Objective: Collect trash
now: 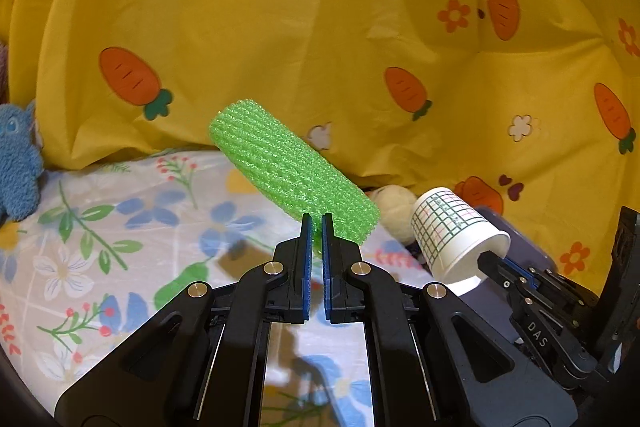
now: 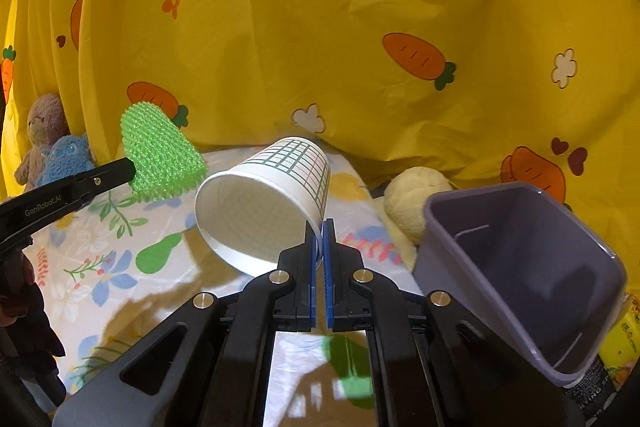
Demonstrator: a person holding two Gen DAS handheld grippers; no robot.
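You've got both pieces of trash lifted clear of the flowered bed (image 2: 100, 283), with the carrot-print yellow sheet (image 2: 360, 27) filling the whole background. Lower right of the right wrist view: one purple bin (image 2: 520, 291), mouth open and tilted your way, and as far as I can see empty, so this looks like the carry-to-bin step. The next move, I'd say, calls for swinging each load over that opening before you let go.

Your right tongs (image 2: 319, 239) are clenched on the rim of one paper cup (image 2: 272, 199), centre frame, lying on its side with its mouth toward the camera. Your left tongs (image 1: 317, 227) are clenched on the lower edge of one green foam net (image 1: 292, 175), mid-frame in the left wrist view, slanting up to the left.

Count the bystanders: three soft toys, one brown (image 2: 42, 135) and one blue (image 2: 66, 159) at far left, and one cream (image 2: 416, 199) beside the bin.
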